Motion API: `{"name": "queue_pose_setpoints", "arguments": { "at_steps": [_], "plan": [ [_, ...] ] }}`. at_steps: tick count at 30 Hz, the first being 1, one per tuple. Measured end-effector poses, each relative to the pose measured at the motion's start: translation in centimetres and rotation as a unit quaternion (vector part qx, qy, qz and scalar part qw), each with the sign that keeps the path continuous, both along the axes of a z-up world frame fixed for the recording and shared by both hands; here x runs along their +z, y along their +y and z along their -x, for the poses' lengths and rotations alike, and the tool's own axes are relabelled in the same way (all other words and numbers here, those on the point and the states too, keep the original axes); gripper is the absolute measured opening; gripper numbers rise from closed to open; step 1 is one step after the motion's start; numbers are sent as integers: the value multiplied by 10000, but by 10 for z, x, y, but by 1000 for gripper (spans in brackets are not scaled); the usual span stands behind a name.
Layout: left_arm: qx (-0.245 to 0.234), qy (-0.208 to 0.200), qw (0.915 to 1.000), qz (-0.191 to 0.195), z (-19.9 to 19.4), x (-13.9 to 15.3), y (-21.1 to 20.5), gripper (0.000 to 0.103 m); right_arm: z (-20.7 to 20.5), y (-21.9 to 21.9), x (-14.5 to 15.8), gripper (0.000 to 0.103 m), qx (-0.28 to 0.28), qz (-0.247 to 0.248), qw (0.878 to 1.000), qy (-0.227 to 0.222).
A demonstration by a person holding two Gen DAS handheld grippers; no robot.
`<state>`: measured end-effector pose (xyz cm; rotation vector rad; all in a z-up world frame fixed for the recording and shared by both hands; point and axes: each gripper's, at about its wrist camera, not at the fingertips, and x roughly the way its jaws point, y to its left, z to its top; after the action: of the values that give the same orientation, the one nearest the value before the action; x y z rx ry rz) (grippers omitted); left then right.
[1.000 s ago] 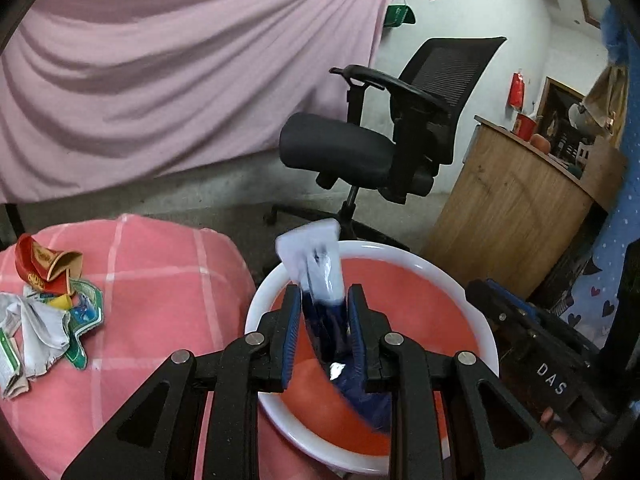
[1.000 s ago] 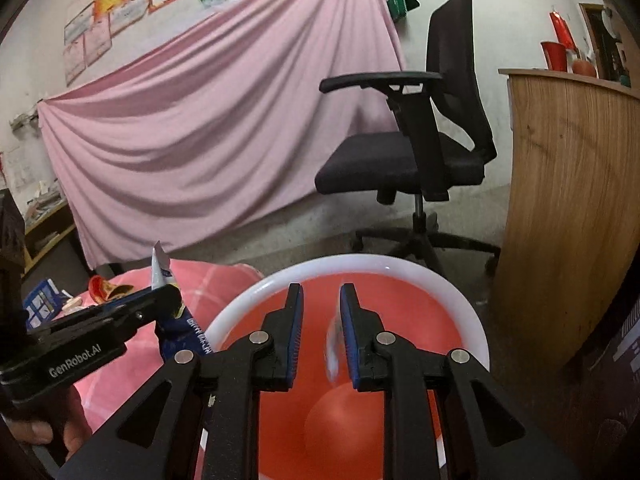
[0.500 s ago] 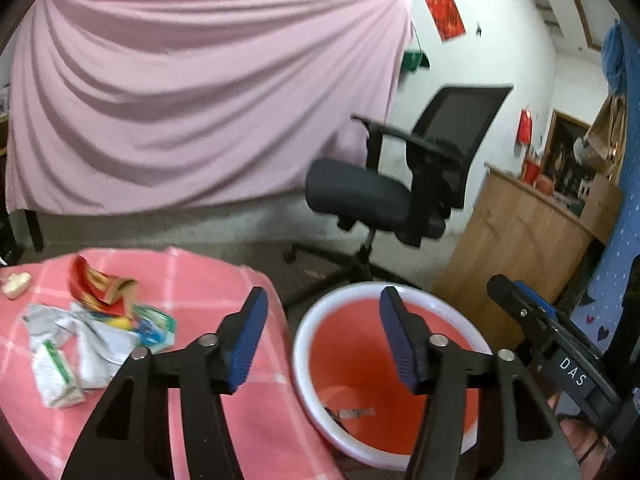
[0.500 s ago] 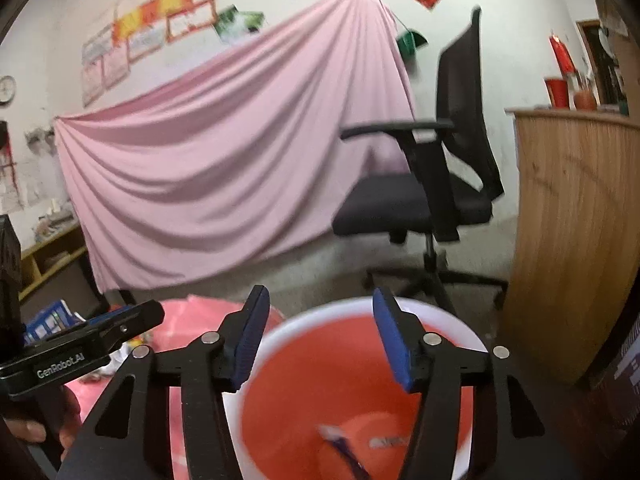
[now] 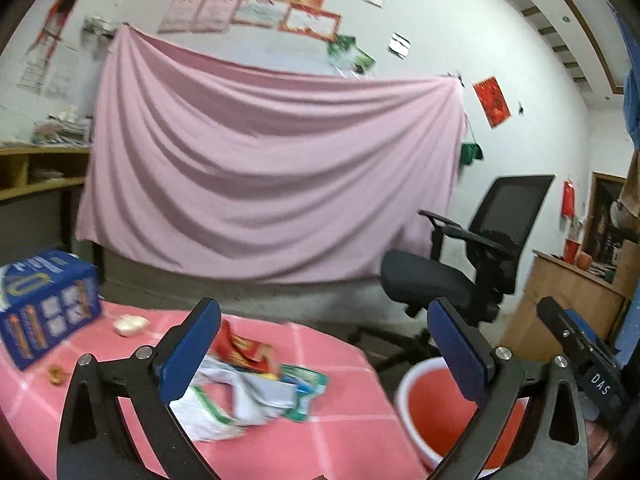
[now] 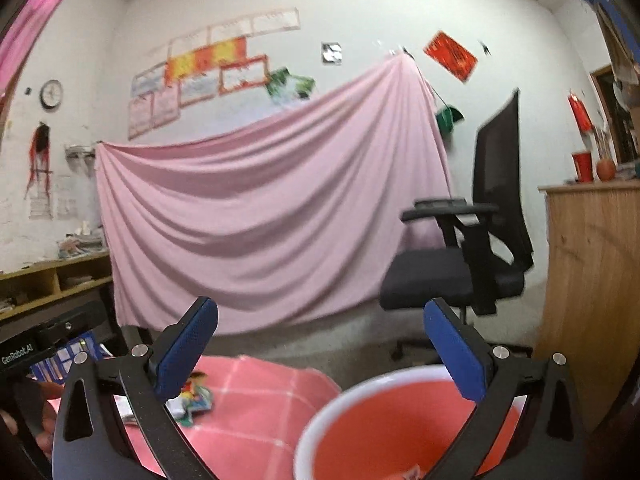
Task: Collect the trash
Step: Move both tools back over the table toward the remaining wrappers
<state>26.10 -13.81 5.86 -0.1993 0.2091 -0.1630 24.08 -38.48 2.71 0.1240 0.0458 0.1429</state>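
Both drops done. Left claw [image 5: 325,344] and right claw [image 6: 321,346] just opened from a pinch to full spread, nothing between the pads on either. Blue wrapper gone from the left claw; a scrap corner visible low in the red bucket [image 6: 320,420], right view, presumably part of what went in. Bucket sits on the floor just off the bench [image 5: 340,432] edge, right of it.

Left claw now swung off the bucket and aimed over the bench at the remaining trash pile [image 5: 256,388]. Means: one cycle finished, next pick set up, job only partly through.

Pile: crumpled wrappers, white, red and green, touching and overlapping, lying flat on the pink cloth. Long axis roughly left-right across the left view, slightly dropping toward the left claw's left finger. No clear pointing end; too crumpled and blurred to separate pieces. Blue box [image 5: 44,304] and small bits farther left, well apart from the pile.
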Motion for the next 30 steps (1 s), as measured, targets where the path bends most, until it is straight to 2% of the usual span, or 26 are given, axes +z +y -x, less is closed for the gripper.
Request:
{"name": "queue_pose_setpoints", "arguments": {
  "at_steps": [6,13,18,23,28,30],
  "plan": [
    [490,-319,9981,-176,18,-9,37,101,-1,37,2,103,348,153,9986,-371],
    [737,-162,9964,-394,18,-28,78,101,-15,84,-7,103,658,684,9950,-318],
    [817,264,9956,-366,9,-51,99,101,-26,112,-21,103,780,1045,9915,-45],
    [716,961,9925,-243,-7,-72,108,101,-42,129,-35,103,850,1314,9867,438],
    [483,1648,9850,-191,-34,-85,108,100,-67,135,-50,103,923,1401,9783,1218],
    [357,1907,9808,-202,-44,-88,105,100,-77,134,-55,99,947,1346,9743,1542]
  ]
}}
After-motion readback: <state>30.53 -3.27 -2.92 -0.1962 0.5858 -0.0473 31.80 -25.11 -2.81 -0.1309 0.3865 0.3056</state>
